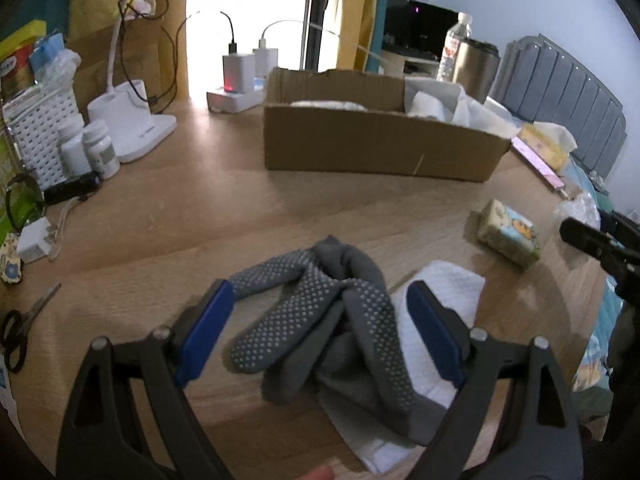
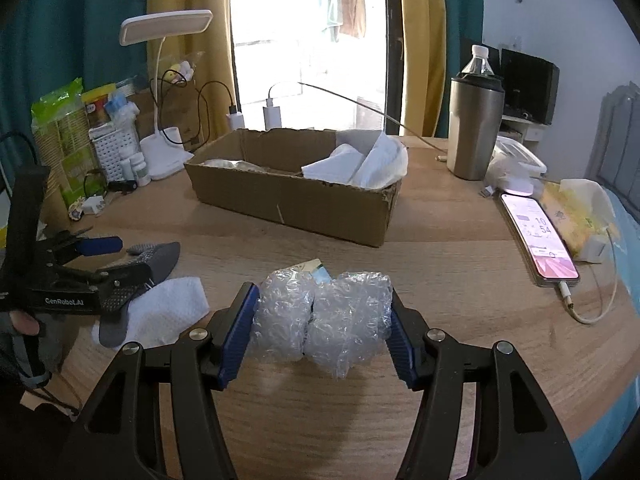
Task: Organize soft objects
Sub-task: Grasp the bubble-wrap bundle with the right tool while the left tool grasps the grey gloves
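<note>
Grey dotted socks (image 1: 320, 312) lie in a heap on a white cloth (image 1: 444, 320) on the wooden table. My left gripper (image 1: 320, 332) is open, its blue pads on either side of the socks. My right gripper (image 2: 322, 320) is shut on a wad of bubble wrap (image 2: 324, 320) and holds it above the table. A small printed tissue pack (image 1: 508, 236) lies to the right of the socks; its corner peeks out behind the wrap (image 2: 316, 270). The open cardboard box (image 2: 296, 200) holds white soft items. The left gripper (image 2: 100, 264) also shows in the right wrist view.
A phone (image 2: 538, 240) on a cable lies at the right edge next to a tissue box (image 2: 576, 216). A steel tumbler (image 2: 474, 128) and water bottle stand behind. A lamp base (image 1: 132, 120), pill bottles (image 1: 100, 148), chargers and scissors (image 1: 20, 324) sit at left.
</note>
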`<control>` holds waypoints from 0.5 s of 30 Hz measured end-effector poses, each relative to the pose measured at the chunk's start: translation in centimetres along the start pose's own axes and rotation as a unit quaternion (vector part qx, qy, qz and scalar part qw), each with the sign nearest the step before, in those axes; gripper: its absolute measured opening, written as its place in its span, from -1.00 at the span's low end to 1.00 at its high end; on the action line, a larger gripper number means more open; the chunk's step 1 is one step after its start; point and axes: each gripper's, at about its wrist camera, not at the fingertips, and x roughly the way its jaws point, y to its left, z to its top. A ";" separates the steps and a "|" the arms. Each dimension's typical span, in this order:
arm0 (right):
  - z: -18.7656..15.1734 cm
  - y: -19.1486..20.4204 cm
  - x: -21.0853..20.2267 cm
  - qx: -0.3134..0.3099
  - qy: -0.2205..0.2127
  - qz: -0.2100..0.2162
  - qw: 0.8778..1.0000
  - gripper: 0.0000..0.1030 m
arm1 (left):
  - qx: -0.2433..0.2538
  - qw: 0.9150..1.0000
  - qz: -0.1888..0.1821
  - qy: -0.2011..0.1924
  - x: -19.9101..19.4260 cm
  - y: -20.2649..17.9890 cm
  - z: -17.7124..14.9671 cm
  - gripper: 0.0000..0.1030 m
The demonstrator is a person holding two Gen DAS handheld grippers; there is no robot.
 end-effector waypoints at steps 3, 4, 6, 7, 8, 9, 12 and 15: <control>0.0 0.2 0.4 -0.002 0.005 0.003 1.000 0.23 | -0.006 1.000 -0.015 0.014 0.6 0.4 0.1 0.68; 0.0 0.2 0.5 -0.002 0.006 0.004 1.000 0.23 | -0.006 1.000 -0.019 0.013 0.6 0.4 0.1 0.55; 0.1 0.2 0.6 -0.003 0.007 0.005 1.000 0.23 | -0.005 0.999 -0.023 0.021 1.0 0.5 0.2 0.33; 0.1 0.2 0.6 -0.002 0.006 0.005 1.000 0.23 | -0.006 0.999 -0.027 0.027 1.2 0.6 0.2 0.31; 0.2 0.2 0.7 -0.001 0.005 0.006 1.000 0.23 | -0.007 0.999 -0.034 0.032 1.4 0.6 0.1 0.28; 0.2 0.1 0.7 0.000 0.005 0.006 1.000 0.23 | -0.007 0.999 -0.033 0.031 1.4 0.6 0.1 0.21; 0.3 0.1 0.7 0.000 0.003 0.008 1.000 0.23 | -0.002 0.999 -0.033 0.032 1.4 0.4 0.0 -0.15; 0.3 0.0 0.6 -0.001 0.003 0.009 1.000 0.23 | -0.007 0.998 -0.047 0.033 1.2 0.4 0.0 -0.28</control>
